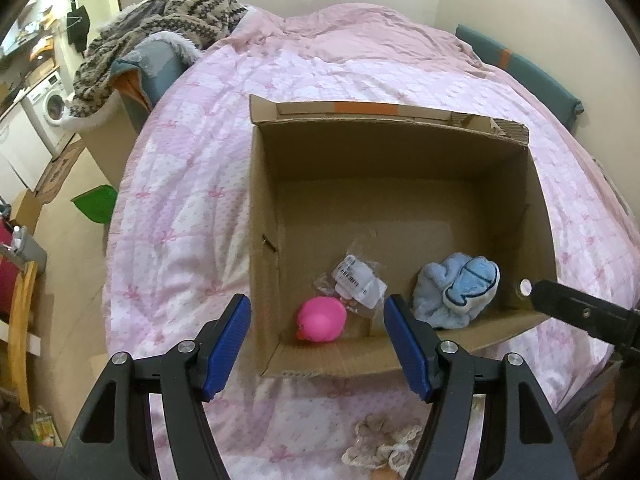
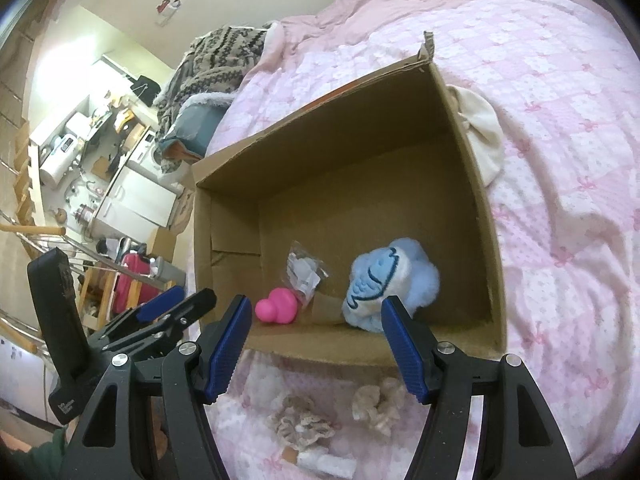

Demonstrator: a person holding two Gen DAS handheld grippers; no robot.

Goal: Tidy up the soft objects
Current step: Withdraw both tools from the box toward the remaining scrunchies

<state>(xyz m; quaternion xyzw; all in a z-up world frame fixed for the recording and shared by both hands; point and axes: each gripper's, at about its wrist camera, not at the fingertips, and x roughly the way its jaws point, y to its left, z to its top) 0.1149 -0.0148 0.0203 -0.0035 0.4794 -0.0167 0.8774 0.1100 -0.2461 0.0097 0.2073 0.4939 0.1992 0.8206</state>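
An open cardboard box point(image 1: 400, 216) sits on a bed covered by a pink quilt point(image 1: 180, 208). Inside the box, near its front wall, lie three things: a pink rubber duck point(image 1: 322, 319) toward the front left, a clear plastic packet point(image 1: 358, 284) with a barcode label just behind and touching the duck, and a light blue plush toy point(image 1: 458, 290) at the front right. The left gripper point(image 1: 318, 346) hangs over the box's front edge, jaws wide apart and holding nothing. In front of the box, on the quilt, lies a beige lace scrunchie point(image 1: 380, 442). Part of the right gripper point(image 1: 580, 314) shows at the box's right front corner.
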